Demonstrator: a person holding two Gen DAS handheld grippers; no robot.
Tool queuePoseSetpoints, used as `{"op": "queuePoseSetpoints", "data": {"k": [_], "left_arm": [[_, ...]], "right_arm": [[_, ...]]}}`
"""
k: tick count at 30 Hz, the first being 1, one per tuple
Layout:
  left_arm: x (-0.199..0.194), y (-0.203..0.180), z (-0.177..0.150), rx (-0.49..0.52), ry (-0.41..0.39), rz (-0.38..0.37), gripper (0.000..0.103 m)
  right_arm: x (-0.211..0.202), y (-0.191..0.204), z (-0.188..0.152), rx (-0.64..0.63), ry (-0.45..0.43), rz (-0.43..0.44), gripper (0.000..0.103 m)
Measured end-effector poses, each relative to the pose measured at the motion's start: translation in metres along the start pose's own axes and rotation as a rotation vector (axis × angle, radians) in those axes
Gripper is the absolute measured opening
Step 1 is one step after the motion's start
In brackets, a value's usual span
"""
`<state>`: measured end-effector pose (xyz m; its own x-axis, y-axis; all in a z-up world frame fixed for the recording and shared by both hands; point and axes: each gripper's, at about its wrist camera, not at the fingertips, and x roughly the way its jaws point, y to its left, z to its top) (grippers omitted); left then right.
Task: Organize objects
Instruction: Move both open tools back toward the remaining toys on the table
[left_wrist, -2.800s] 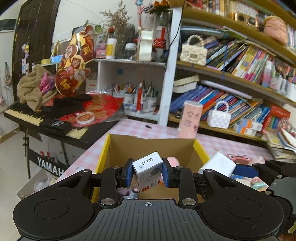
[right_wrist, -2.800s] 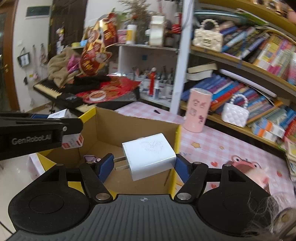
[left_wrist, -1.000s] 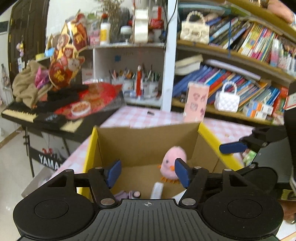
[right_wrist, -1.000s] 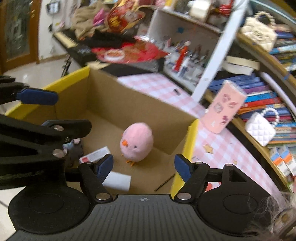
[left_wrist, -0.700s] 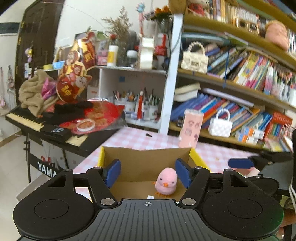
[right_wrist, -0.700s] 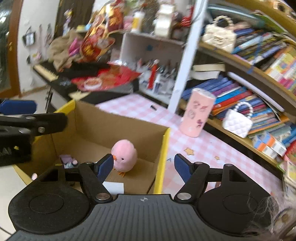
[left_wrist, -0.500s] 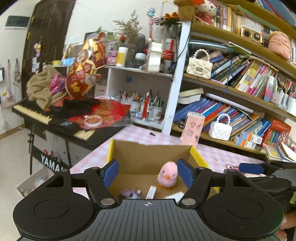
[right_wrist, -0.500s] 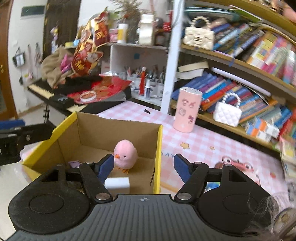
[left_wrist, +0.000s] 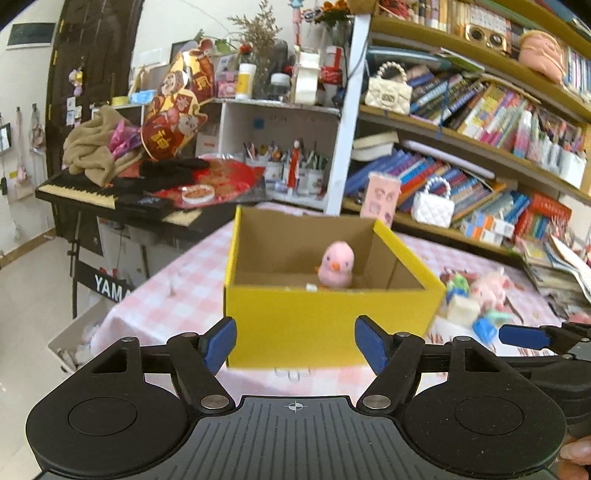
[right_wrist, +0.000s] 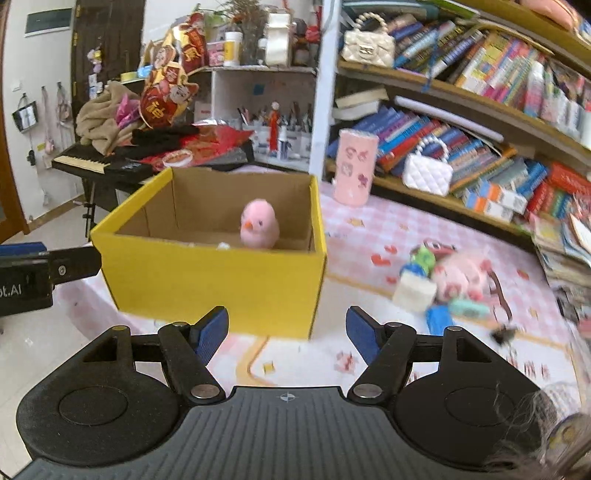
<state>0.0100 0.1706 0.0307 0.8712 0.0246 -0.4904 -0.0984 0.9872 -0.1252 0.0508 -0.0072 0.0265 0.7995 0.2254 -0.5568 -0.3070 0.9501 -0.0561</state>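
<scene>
The left hand-held gripper (left_wrist: 295, 341) hangs in front of the yellow box (left_wrist: 328, 321), its blue pads spread wide with nothing between them. The right hand-held gripper (right_wrist: 286, 332) is likewise wide apart and empty, low over the table (right_wrist: 369, 354) just off the box's near right corner. The box stands open on the pink checked cloth, and a pink chick (right_wrist: 259, 224) sits upright inside it toward the far wall; a small white scrap shows beside it above the near rim (too little of it is visible to say what it is). To the right of the box, on the table and apart from it, lies a loose cluster: a pink plush (right_wrist: 461, 275), a white cube (right_wrist: 413, 291), a green toy (right_wrist: 423, 258) and a blue piece (right_wrist: 437, 319), all blurred, so their exact contacts are hard to judge. A pink cup (right_wrist: 355, 166) stands upright beyond the box near the bookshelf (right_wrist: 480, 110). A keyboard (left_wrist: 107, 195) piled with cloth and red decorations sits off the table's far left.
</scene>
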Motion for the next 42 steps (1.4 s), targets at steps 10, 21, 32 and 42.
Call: {"op": "queuePoseSetpoints", "data": {"k": [10, 21, 32, 42], "left_arm": [[-0.015, -0.025, -0.036, 0.043, 0.056, -0.047, 0.073], [-0.022, -0.058, -0.053, 0.151, 0.096, -0.197, 0.073], [-0.019, -0.083, -0.062, 0.217, 0.116, -0.322, 0.073], [-0.009, -0.107, -0.059, 0.245, 0.111, -0.355, 0.083]], "right_arm": [[-0.033, -0.011, -0.050, 0.133, 0.058, -0.065, 0.065], [-0.065, -0.033, -0.084, 0.237, 0.081, -0.209, 0.063], [-0.091, -0.062, -0.112, 0.370, 0.115, -0.369, 0.063], [-0.089, -0.083, -0.114, 0.409, 0.124, -0.410, 0.063]]}}
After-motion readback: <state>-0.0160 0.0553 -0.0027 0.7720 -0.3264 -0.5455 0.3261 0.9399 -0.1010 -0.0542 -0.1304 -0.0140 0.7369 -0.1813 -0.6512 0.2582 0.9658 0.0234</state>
